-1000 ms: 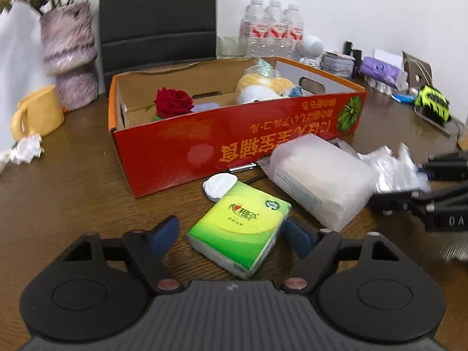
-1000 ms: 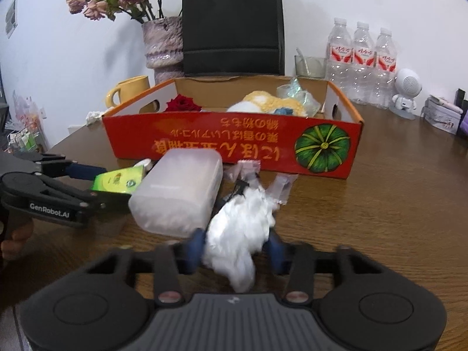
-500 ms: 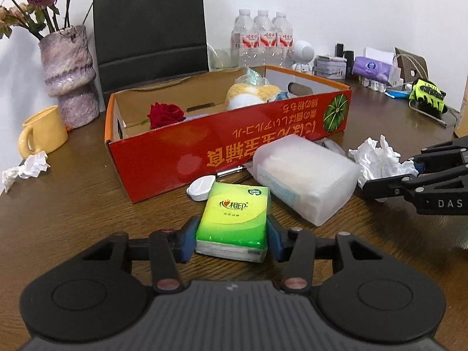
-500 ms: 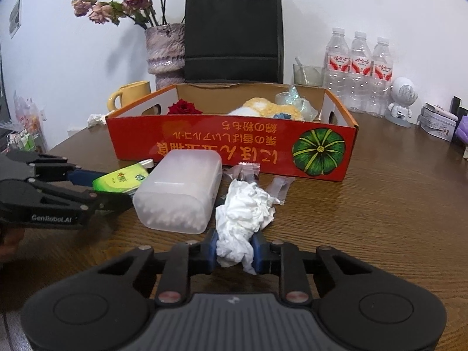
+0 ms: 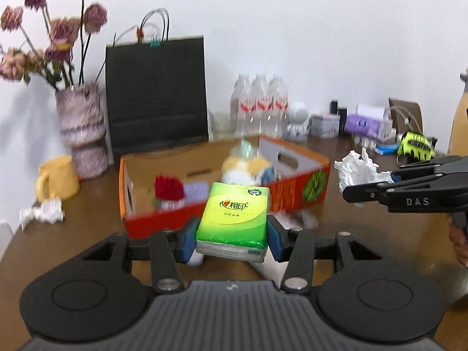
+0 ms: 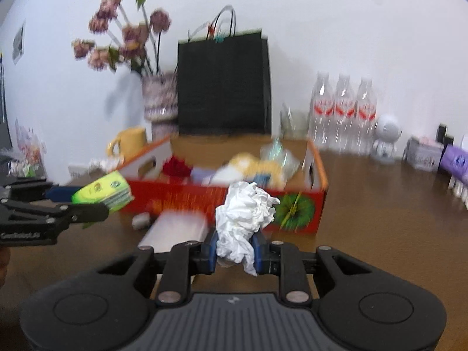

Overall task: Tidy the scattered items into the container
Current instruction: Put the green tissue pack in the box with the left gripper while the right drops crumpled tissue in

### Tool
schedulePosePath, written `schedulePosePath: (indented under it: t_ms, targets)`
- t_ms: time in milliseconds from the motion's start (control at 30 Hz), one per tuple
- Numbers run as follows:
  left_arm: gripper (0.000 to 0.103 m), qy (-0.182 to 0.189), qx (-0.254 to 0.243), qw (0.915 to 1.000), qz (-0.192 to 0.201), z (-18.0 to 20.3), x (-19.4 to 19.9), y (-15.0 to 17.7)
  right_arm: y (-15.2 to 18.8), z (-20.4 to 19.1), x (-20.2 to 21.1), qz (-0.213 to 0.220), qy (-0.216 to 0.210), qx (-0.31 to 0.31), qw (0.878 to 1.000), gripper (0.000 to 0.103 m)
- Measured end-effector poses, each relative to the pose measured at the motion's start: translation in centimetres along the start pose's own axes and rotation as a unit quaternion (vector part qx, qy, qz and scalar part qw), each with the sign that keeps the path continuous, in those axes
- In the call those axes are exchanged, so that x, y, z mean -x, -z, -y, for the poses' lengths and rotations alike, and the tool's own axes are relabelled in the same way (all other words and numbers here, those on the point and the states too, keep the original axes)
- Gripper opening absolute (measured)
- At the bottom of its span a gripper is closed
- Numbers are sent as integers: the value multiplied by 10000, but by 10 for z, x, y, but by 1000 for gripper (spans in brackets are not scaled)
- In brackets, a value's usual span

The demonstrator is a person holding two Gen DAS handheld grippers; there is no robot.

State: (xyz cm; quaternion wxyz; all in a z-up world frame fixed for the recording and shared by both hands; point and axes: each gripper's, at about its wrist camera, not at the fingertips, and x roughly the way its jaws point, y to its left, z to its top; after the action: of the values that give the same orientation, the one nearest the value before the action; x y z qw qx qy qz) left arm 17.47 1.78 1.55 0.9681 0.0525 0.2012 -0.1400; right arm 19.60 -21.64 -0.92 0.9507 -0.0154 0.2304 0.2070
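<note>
Two items are held clear of the brown table (image 5: 73,234), both on the near side of the red cardboard box (image 5: 292,188). The green tissue pack (image 5: 234,216) sits clamped between the left gripper's (image 5: 232,238) blue pads, level with the box's front wall. The crumpled white tissue (image 6: 244,213) is pinched in the right gripper (image 6: 235,251). Inside the box lie a red rose (image 5: 169,187) and a yellow-white plush toy (image 5: 245,166). A translucent plastic container (image 6: 175,229) rests on the table before the box.
</note>
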Motion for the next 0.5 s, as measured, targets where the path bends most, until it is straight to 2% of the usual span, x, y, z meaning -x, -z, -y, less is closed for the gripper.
schedulePosePath:
  t_ms: [200, 400, 500]
  targets:
    - [49, -171, 126, 9993, 309, -5, -19, -43, -44, 15, -16, 347, 28, 21, 9994, 22]
    - [49, -293, 1078, 9932, 324, -29, -69, -70, -82, 25, -72, 274, 80, -219, 9994, 22]
    - [49, -394, 1422, 9890, 52, -42, -105, -71, -91, 26, -109, 111, 171, -260, 9995, 22]
